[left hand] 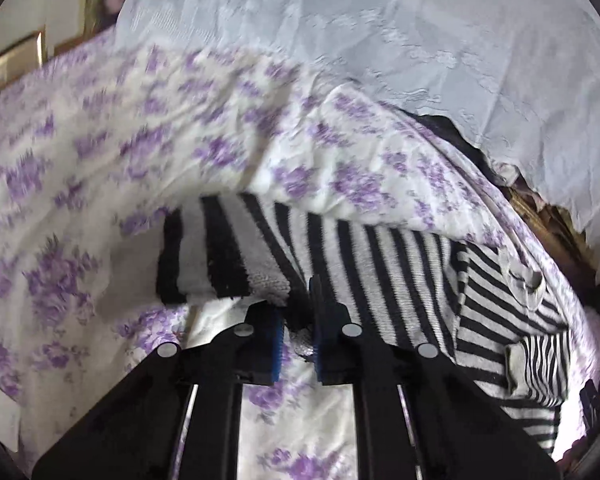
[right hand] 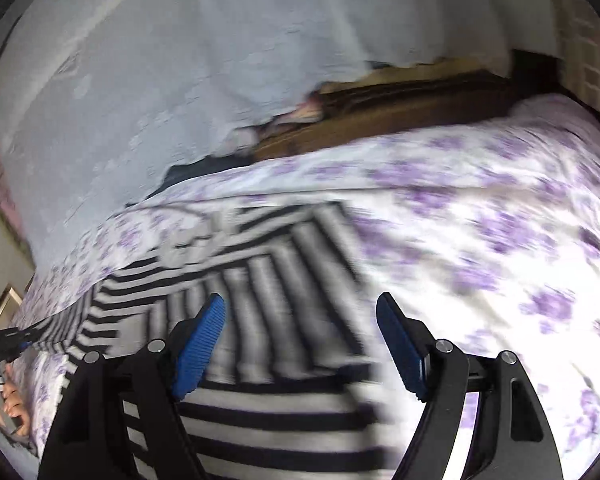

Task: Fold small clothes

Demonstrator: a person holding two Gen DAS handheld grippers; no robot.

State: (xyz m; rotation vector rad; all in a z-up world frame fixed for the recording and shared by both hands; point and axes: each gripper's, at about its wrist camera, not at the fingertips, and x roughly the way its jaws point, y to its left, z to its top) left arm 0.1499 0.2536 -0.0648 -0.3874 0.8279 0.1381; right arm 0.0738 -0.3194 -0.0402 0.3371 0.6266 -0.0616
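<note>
A black-and-white striped knit garment (left hand: pixel 380 264) lies on a bed sheet with purple flowers (left hand: pixel 80 152). My left gripper (left hand: pixel 299 340) is shut on the garment's near edge, with a bit of knit between the blue pads; a sleeve end (left hand: pixel 216 256) lies folded over to the left. In the right wrist view the same garment (right hand: pixel 268 320) lies spread below and ahead, blurred. My right gripper (right hand: pixel 300 344) is open and empty, hovering over the garment's right part. The left gripper also shows at the far left of that view (right hand: pixel 4 344).
A pale blue-grey textured cover (left hand: pixel 380 40) hangs behind the bed. A brown wooden edge (right hand: pixel 380 120) shows beyond the flowered sheet (right hand: pixel 500 220). A framed object (left hand: pixel 16 60) stands at far left. The flowered sheet extends to the right of the garment.
</note>
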